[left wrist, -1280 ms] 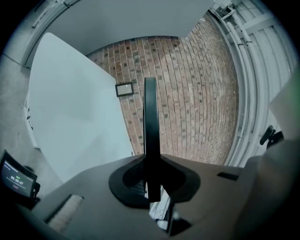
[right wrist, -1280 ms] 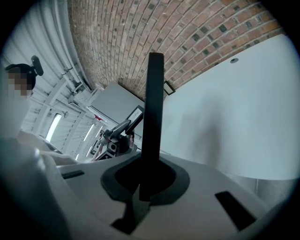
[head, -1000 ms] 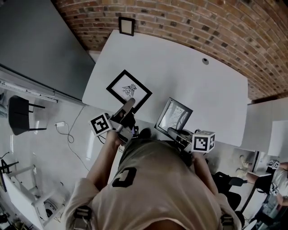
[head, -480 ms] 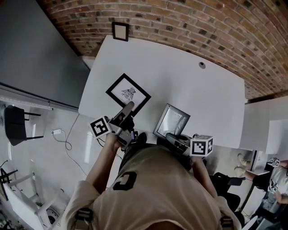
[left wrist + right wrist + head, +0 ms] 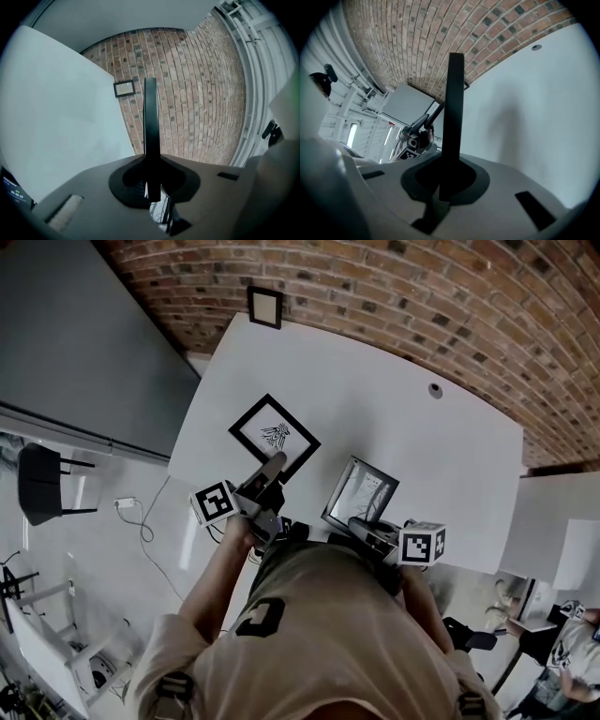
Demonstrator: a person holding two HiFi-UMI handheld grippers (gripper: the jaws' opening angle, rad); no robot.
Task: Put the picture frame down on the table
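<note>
Your head camera looks steeply down on the table [image 5: 422, 446], while both gripper cameras peer close along their jaws across that table toward the brick wall [image 5: 197, 93].

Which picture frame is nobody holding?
The small dark frame, far off by the brick wall. The black frame is in the left gripper, the grey frame in the right gripper.

Over the near-left part of the table [image 5: 403, 427] lies a picture frame [image 5: 275, 435], its near corner clamped in the left hand-held gripper [image 5: 274, 463]. To its right, at the table's near edge, a second picture frame [image 5: 362, 489] stands tilted, gripped from below by the right hand-held gripper [image 5: 358, 519]. A small frame [image 5: 265, 306] sits at the far-left edge against the brick wall [image 5: 422, 296]. A grommet hole [image 5: 435, 389] is far right. A chair [image 5: 42, 482] stands on the floor [image 5: 94, 559] to the left.
</note>
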